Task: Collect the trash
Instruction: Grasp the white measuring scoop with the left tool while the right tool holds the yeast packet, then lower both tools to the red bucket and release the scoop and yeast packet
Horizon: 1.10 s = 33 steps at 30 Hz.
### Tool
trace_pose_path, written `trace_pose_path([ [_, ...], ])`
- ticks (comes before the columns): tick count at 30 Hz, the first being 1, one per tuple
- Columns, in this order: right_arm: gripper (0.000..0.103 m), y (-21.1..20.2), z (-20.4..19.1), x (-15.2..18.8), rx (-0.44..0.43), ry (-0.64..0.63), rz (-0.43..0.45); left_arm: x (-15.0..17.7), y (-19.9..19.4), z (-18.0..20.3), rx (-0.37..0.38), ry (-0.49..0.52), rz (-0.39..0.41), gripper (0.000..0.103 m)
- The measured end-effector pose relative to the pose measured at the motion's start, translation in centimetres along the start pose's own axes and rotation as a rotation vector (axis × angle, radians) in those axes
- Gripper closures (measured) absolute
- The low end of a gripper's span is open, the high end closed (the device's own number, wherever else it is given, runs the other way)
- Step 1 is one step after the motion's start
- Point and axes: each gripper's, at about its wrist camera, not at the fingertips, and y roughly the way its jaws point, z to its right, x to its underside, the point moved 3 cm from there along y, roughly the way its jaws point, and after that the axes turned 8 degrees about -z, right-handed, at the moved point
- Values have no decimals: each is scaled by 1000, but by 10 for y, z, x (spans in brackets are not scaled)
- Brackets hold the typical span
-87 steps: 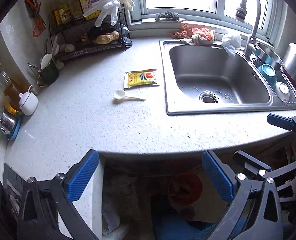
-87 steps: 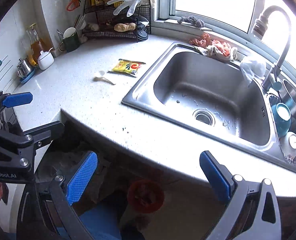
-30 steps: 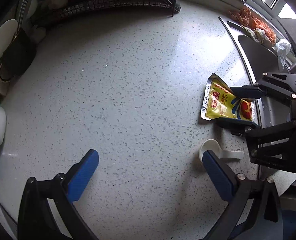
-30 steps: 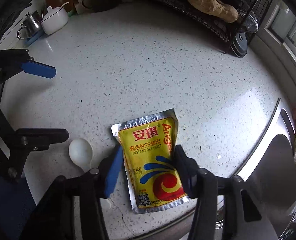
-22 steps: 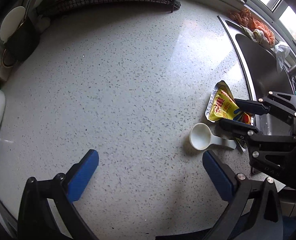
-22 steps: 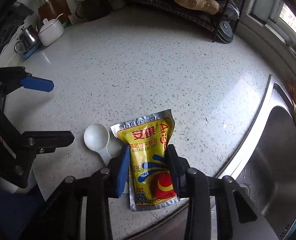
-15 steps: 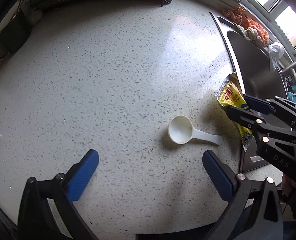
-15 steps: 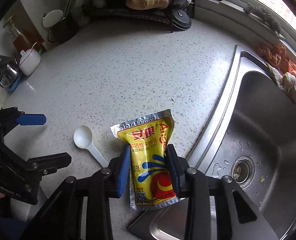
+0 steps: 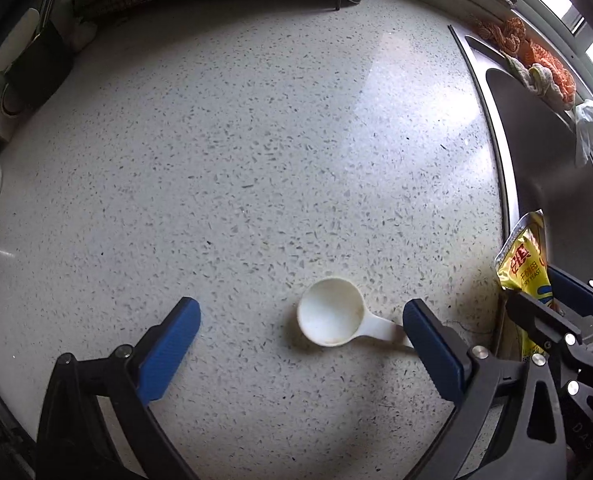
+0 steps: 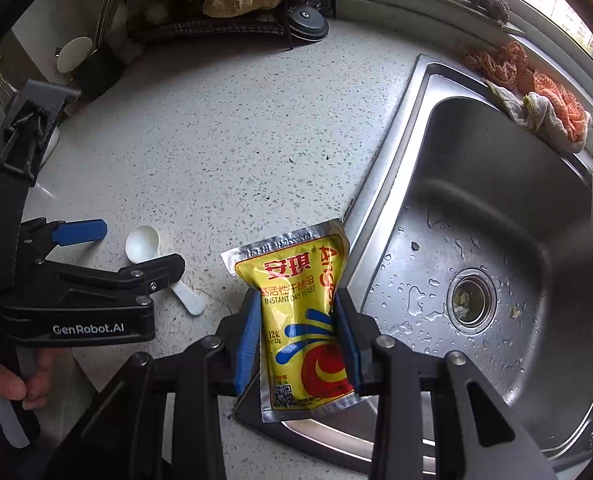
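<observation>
Your right gripper was clamped on the yellow foil yeast sachet, held above the steel sink's rim; your left gripper, jaws apart and just narrowing, straddled the white plastic scoop on the speckled countertop.

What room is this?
Most likely a home kitchen: a steel sink with a drain is set in a speckled countertop, with a wire dish rack at the back.
</observation>
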Motion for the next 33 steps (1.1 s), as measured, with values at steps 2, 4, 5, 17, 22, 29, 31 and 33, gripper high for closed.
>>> trace_pose_path([
  [2, 69, 0, -1, 3, -11, 13, 1, 2, -2, 3, -34, 24, 3, 19],
  [4, 69, 0, 3, 5, -20, 22, 0, 5, -8, 2, -33, 34, 2, 40],
  [5, 69, 0, 5, 9, -23, 28, -1, 5, -10, 4, -31, 38, 2, 47],
  [17, 69, -4, -6, 14, -33, 37, 25, 20, -16, 21, 24, 83, 3, 74],
  [22, 69, -8, -3, 20, -29, 54, 36, 36, -24, 21, 42, 110, 16, 74],
  [29, 69, -29, 1, 47, -15, 93, 71, 56, -48, 28, 41, 175, 70, 74],
  [31, 69, -38, 2, 60, -15, 106, 85, 64, -55, 32, 37, 198, 85, 74],
  [33, 69, -47, 4, 77, -13, 115, 100, 76, -61, 39, 33, 228, 102, 74],
])
